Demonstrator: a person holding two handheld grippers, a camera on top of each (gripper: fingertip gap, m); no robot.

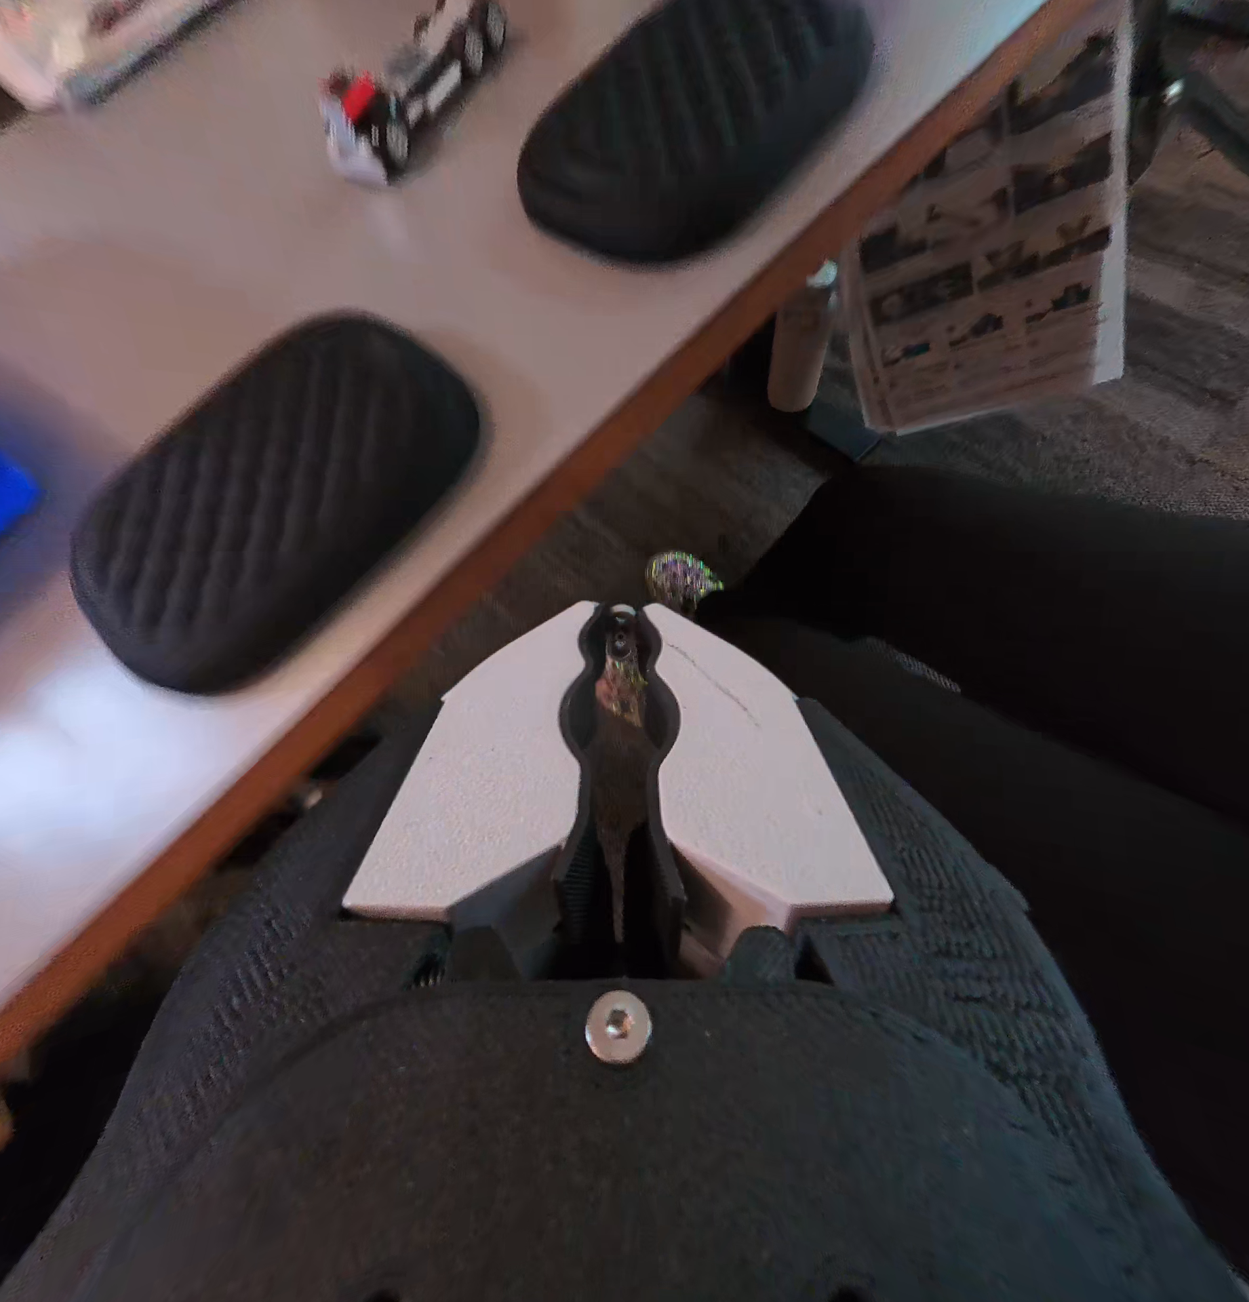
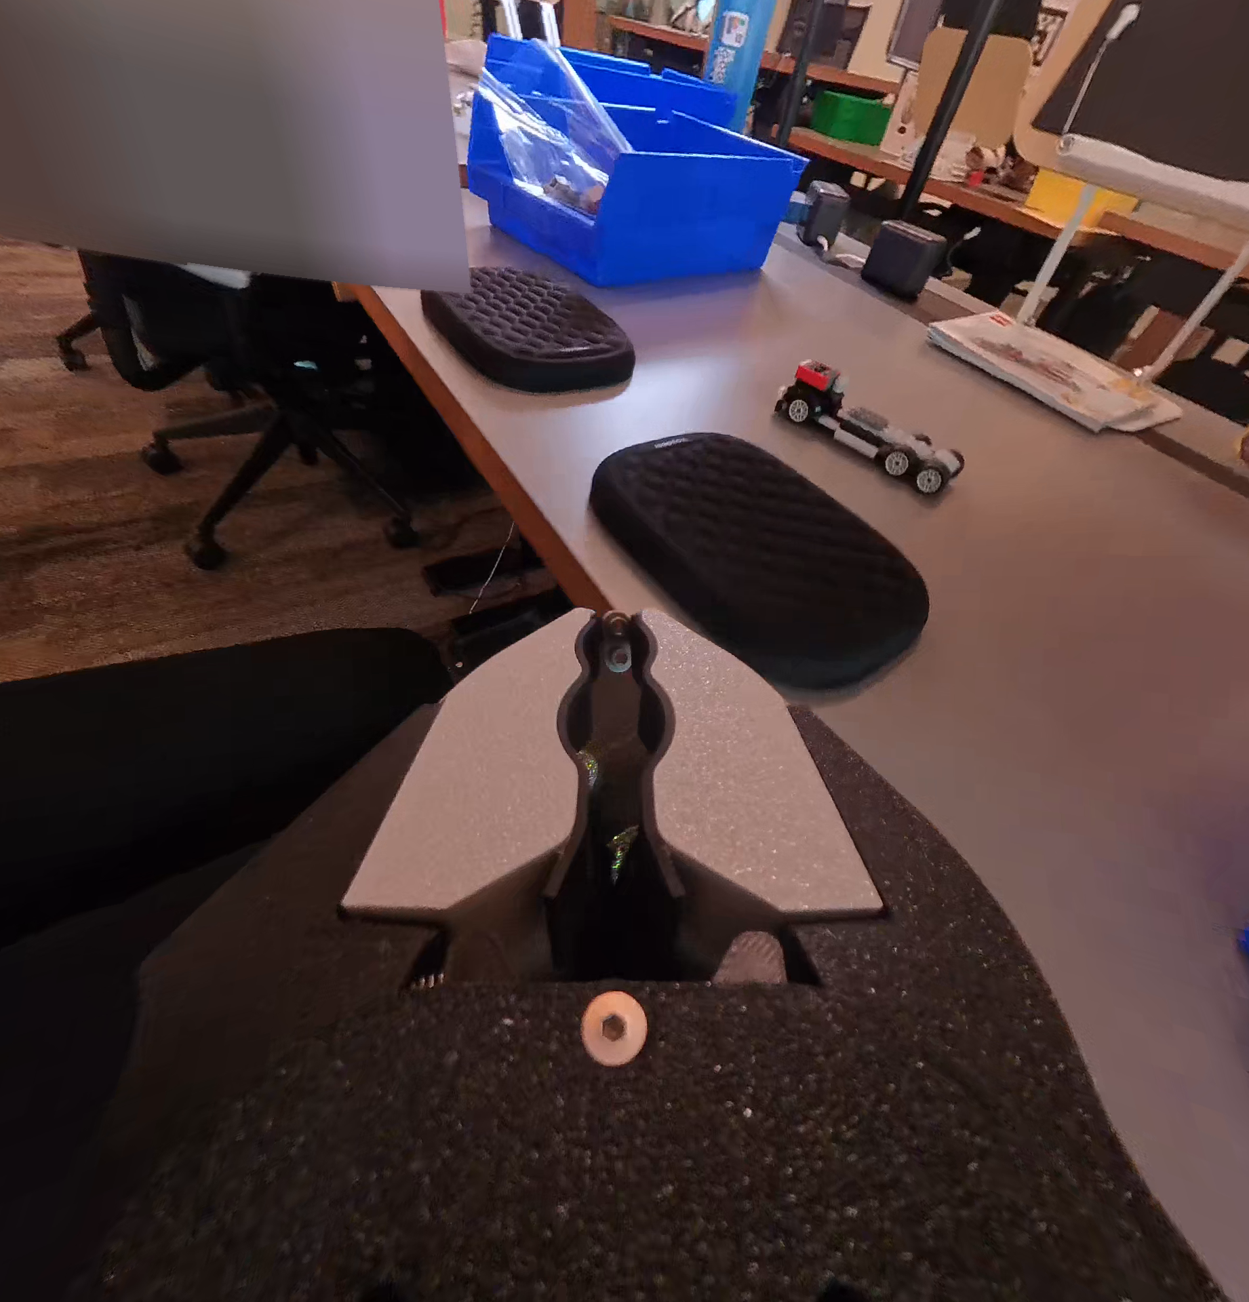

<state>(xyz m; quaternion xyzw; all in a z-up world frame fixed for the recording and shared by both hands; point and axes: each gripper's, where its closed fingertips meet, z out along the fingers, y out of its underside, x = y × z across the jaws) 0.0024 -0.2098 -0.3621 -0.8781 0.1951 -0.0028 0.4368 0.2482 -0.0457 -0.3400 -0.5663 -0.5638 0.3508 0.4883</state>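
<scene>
Left wrist view — left gripper (image 1: 622,611) nearly closed, holding nothing, off the grey table's (image 1: 410,282) edge.
Right gripper (image 2: 616,617) likewise narrow and bare — nearest the black quilted oval pad (image 2: 759,556).

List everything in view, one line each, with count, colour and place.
Padded rests: two, black, along the table's near edge.
Toy truck: one, black, white and red, on the table beyond the rests.
Storage bin: one, blue, far end of the table, with a clear plastic bag inside.
Booklets: small stack, white, right of the truck.
Table: one, grey top with brown edge.
Office chair: one, black, on the carpet.
Left claw: white fingers nearly together, off the table edge.
Right claw: grey fingers nearly together, at the table edge.
</scene>
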